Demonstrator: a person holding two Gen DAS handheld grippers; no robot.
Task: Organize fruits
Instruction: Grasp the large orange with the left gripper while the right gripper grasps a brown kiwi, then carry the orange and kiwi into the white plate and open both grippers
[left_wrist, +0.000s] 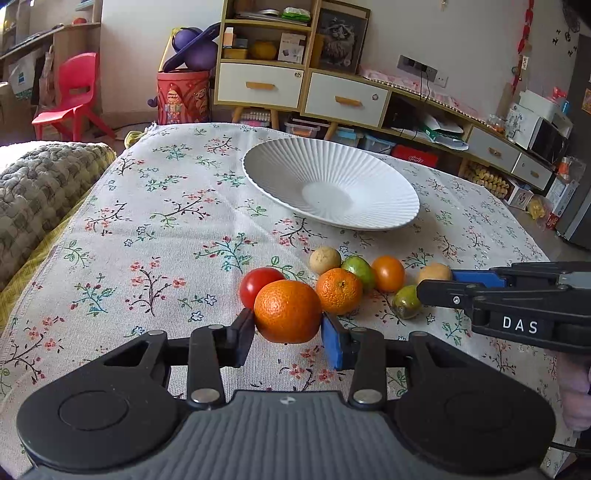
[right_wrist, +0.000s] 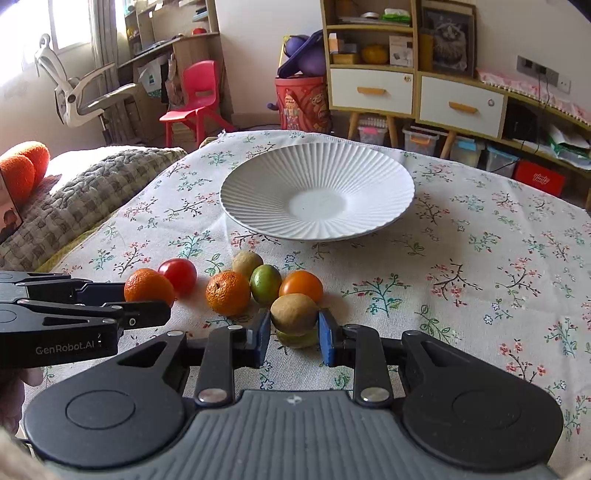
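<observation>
The plate (right_wrist: 317, 173) sits bare; left tongs (left_wrist: 288, 334) clamp an orange (left_wrist: 287, 311), right tongs (right_wrist: 294, 330) pinch a brown fruit (right_wrist: 294, 312), five wait on the desk (right_wrist: 461, 295).

Two oranges (left_wrist: 287, 311), two tomatoes (left_wrist: 259, 282), four small round fruits (left_wrist: 325, 260), one white plate (left_wrist: 388, 177).
</observation>
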